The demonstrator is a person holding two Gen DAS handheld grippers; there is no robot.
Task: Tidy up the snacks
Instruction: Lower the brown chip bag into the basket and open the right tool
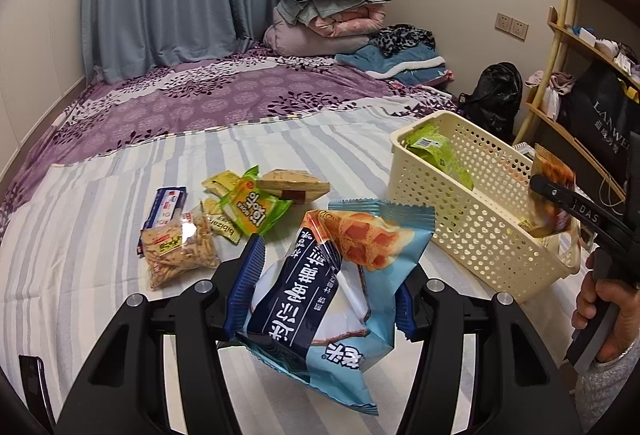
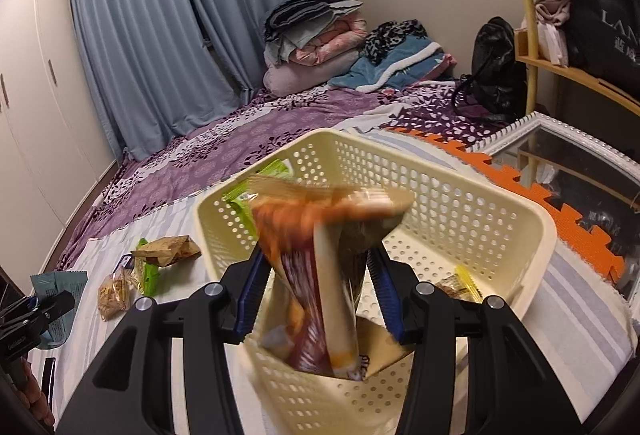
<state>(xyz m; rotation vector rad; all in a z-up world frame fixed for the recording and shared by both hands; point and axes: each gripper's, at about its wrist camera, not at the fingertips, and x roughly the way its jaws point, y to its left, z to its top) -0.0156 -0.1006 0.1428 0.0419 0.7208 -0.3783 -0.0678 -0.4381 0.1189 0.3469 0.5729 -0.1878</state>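
On my left-wrist view I count 5 loose packets on the striped bedspread (image 1: 100,219), going left to right: 1 blue-and-white packet (image 1: 168,205), 1 clear bag of sticks (image 1: 180,251), 1 small yellow sachet (image 1: 222,225), 1 green bag (image 1: 256,207) and 1 tan wafer pack (image 1: 296,185). Nearer me, my left gripper (image 1: 320,295) has its jaws clamped on 1 pale blue snack bag (image 1: 352,299), held above the bedspread. To the right sits 1 cream perforated basket (image 1: 472,235), with 1 green packet (image 1: 436,153) lying inside at its far end. In the right-wrist view I also see 1 small yellow-edged packet (image 2: 460,281) on the basket floor. My right gripper (image 2: 316,291) is over the basket's near end with 1 orange-brown snack bag (image 2: 308,275) between its jaws; the bag is blurred, so I cannot tell whether the pads press on it. 1 hand (image 1: 600,315) holds that gripper's handle.
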